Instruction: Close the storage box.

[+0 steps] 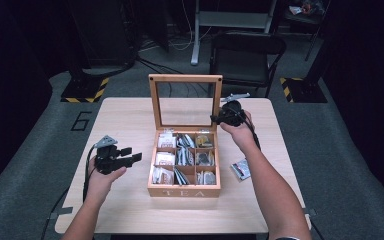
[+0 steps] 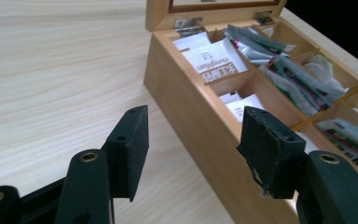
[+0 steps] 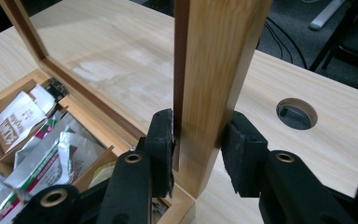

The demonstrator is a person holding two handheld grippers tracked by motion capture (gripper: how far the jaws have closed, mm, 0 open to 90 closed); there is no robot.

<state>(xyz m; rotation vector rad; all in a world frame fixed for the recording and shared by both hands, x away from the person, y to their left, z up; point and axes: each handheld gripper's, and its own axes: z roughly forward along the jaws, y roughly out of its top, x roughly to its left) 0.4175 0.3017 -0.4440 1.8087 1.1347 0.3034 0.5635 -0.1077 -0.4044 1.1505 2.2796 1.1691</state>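
Standing upright, the tea box lid [image 3: 214, 88] is clamped by the right gripper [image 3: 198, 149].
The left gripper [image 2: 191, 149] is held open and empty beside the tea box [image 1: 184, 189]; a loose packet [image 1: 241, 169] lies nearby.

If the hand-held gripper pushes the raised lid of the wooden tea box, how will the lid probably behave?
The glass-paned wooden lid would probably swing stiffly on its metal hinges rather than bend, since its frame looks solid. The glass pane may be fragile, so pushing on the frame seems safer. The right hand-held gripper already straddles the frame's side rail, which should limit slipping.
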